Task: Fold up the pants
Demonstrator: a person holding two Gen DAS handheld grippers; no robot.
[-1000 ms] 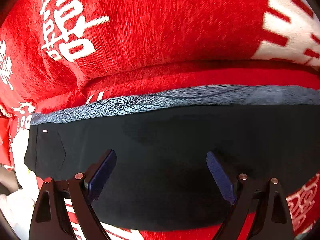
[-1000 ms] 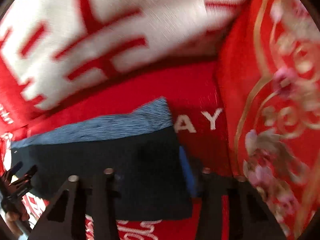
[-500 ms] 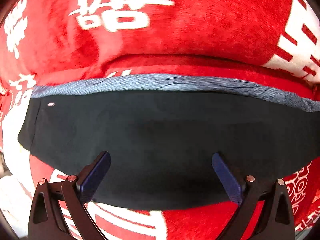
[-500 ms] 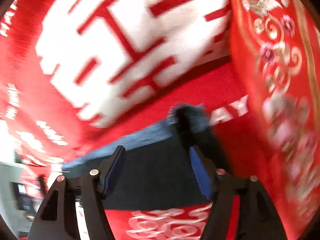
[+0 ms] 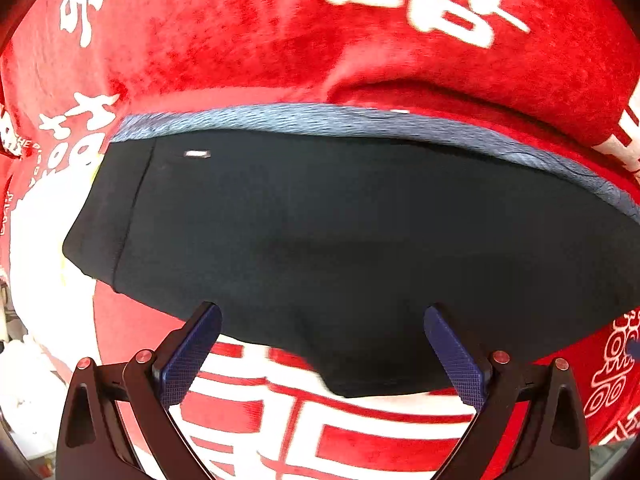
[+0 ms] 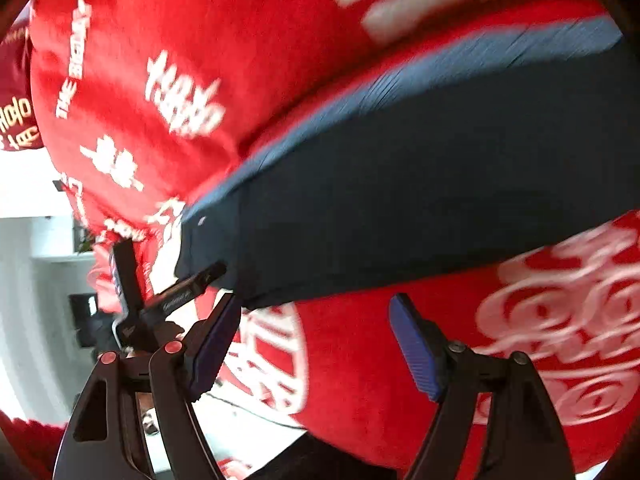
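My left tongs gape wide, empty, over the near edge of the pants. Right tongs likewise wide, holding nothing, beside the pants' corner. Pants lie flat on the red blanket, a dark band with grey-blue strip along the far edge; seemingly folded lengthwise, cross folds probably left. Blanket writing: white characters, "THE BE…" readable, rest blurred.
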